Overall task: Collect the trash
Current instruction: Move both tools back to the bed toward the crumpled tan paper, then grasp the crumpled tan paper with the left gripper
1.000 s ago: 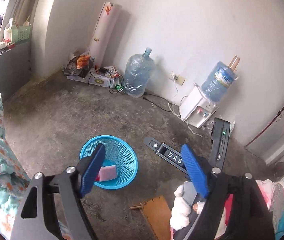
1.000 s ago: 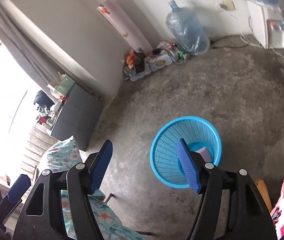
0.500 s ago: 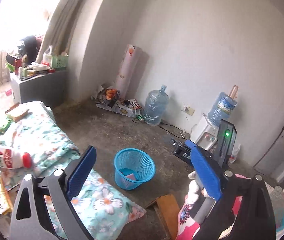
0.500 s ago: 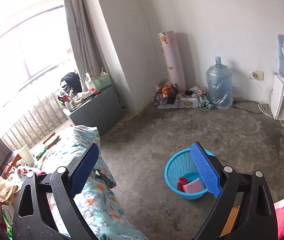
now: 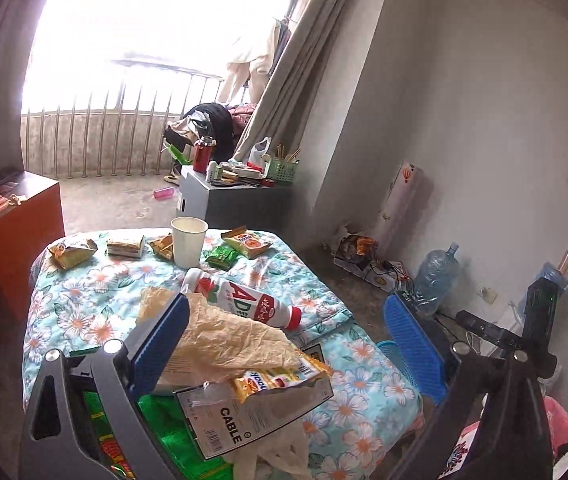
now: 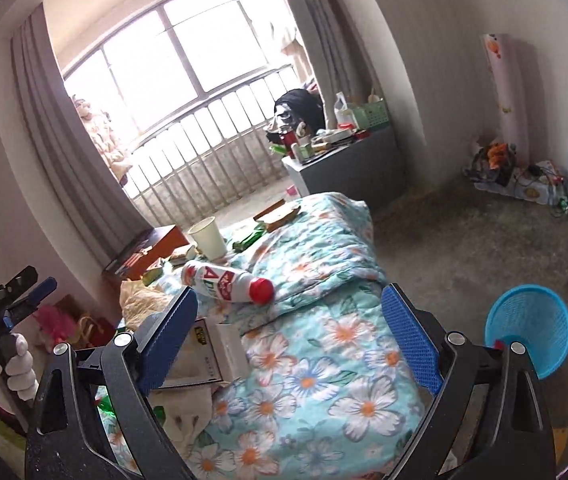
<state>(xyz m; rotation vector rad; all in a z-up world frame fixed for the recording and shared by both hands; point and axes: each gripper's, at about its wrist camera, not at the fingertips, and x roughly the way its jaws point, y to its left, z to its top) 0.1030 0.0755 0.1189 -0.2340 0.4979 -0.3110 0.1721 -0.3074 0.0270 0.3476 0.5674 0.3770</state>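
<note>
Much trash is left: the quilt (image 5: 95, 304) still carries a bottle (image 5: 243, 300), a cup (image 5: 187, 240), a paper bag (image 5: 227, 340) and wrappers, while the bin (image 6: 532, 328) at right of the right view holds little visible. The left gripper (image 5: 288, 344), whose jaws have just been opening, and the right gripper (image 6: 296, 340) both stand wide and empty. The bag lies low between the left jaws, the bottle just above centre in both views.
</note>
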